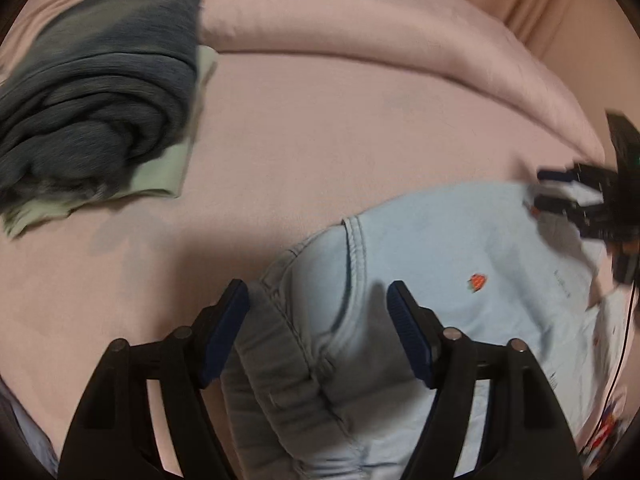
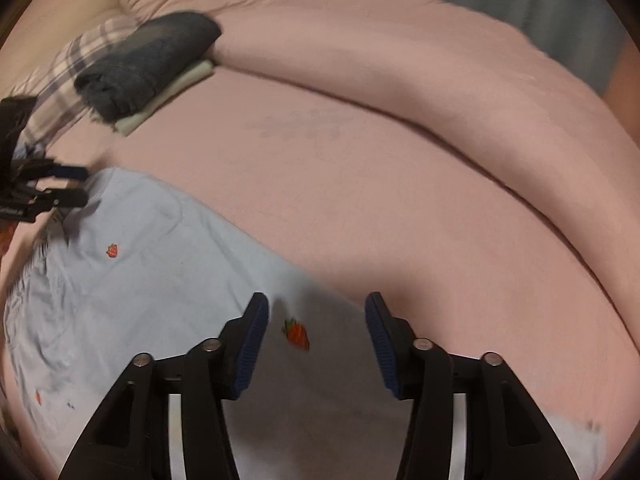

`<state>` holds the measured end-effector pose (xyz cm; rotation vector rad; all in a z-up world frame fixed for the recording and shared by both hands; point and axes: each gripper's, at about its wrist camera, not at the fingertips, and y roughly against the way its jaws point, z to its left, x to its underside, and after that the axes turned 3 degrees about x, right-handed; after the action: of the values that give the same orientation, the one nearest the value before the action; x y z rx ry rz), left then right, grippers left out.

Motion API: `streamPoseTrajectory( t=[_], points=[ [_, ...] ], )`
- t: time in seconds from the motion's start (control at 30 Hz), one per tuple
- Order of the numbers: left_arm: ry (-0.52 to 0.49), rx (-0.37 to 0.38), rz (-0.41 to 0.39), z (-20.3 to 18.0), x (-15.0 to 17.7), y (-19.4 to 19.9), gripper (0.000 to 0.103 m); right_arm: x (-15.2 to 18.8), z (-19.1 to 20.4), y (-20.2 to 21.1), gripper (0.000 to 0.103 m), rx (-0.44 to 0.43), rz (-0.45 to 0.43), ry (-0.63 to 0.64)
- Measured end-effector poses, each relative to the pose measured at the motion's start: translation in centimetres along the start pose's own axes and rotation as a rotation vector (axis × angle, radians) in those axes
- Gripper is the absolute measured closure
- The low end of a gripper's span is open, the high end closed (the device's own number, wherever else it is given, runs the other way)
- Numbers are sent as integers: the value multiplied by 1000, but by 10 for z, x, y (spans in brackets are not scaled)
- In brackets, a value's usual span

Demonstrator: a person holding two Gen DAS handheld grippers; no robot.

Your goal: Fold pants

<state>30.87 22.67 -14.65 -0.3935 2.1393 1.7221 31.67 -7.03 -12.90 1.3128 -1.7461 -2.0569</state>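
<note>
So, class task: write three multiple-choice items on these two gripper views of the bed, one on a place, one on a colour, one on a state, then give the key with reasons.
1. Where does the dark grey folded garment lie?
A. on a pale green folded cloth
B. on the light blue pants
C. between the right gripper's fingers

2. What colour are the pants with the strawberry print?
A. dark grey
B. light blue
C. pink

3. How do the left gripper's jaws stand?
A. clamped shut on the bedsheet
B. shut on the grey garment
C. open, pads apart above the pants' waistband

Key: 1 A, the green cloth's edges stick out from under the grey one; 2 B, the fabric is pale blue against the pink bedsheet; 3 C, fabric shows in a wide gap between the blue pads, neither pressing it.
</note>
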Motion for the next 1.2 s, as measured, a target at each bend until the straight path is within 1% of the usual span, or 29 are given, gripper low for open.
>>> streamPoseTrajectory(
  t=[0.03,0.07,0.1,0.13,0.17,0.2,0.23,0.27,0.3,0.4,0.47,0.5,0.53,0.57,0.6,0.67,0.7,0.73,0.77,0.8,0.9,0.93,1.0,1.07,1.1,1.2],
  points=[
    [-27,-10,13,-5,1,1,31,-3,-2,-9,45,-16,32,18],
    [-58,-16,34,-8,0,-2,31,-5,-4,-21,45,-28,83,31],
    [-72,-12,49,-11,-1,-4,33,-6,-5,-29,45,-26,119,41],
    [-85,-17,60,-13,-2,-5,42,-4,-4,-33,46,-33,132,51],
    [-110,-34,74,-14,-6,-8,48,-4,-1,-31,63,-36,122,63],
    [-123,-43,82,-15,-8,-9,69,-4,2,-28,75,-41,114,78],
    [-121,-34,95,-14,-14,-9,76,-5,8,-24,88,-42,103,99],
    [-113,-10,99,-13,-16,-8,78,-6,13,-24,91,-39,103,114],
    [-119,-5,98,-16,-18,-7,80,-8,18,-22,91,-19,100,141],
    [-156,-34,101,-24,-17,-15,80,-11,17,-23,91,6,93,136],
    [-152,-45,96,-30,-19,-22,73,-7,22,-35,91,33,127,133],
    [-141,-48,104,-32,-20,-26,61,-7,24,-37,91,42,128,125],
    [-135,-71,114,-35,-20,-33,53,-7,26,-37,91,51,124,116],
    [-142,-88,113,-40,-20,-37,53,-8,27,-37,91,56,128,107],
    [-152,-99,112,-45,-20,-39,53,-8,29,-38,91,62,130,100],
    [-168,-106,112,-58,-20,-42,64,-11,38,-38,91,83,134,83],
    [-176,-119,110,-64,-20,-41,72,-13,42,-36,91,95,131,78],
    [-188,-134,102,-69,-20,-39,78,-13,46,-33,92,113,124,78],
    [-197,-144,89,-74,-17,-35,80,-10,41,-27,93,130,111,83],
    [-205,-161,71,-80,-15,-32,83,-10,45,-21,93,139,96,84],
    [-218,-197,16,-94,-10,-19,85,-7,56,6,93,154,32,77],
    [-223,-201,-11,-100,-9,-12,87,-5,61,21,93,160,2,83],
    [-222,-199,-71,-108,-1,9,90,3,66,44,93,180,-40,100],
    [-257,-222,-139,-127,10,30,91,14,72,72,93,209,-86,120],
    [-282,-239,-169,-137,18,43,91,18,73,83,93,223,-105,130],
    [-334,-264,-231,-148,52,75,91,39,90,118,93,260,-156,167]
  ],
)
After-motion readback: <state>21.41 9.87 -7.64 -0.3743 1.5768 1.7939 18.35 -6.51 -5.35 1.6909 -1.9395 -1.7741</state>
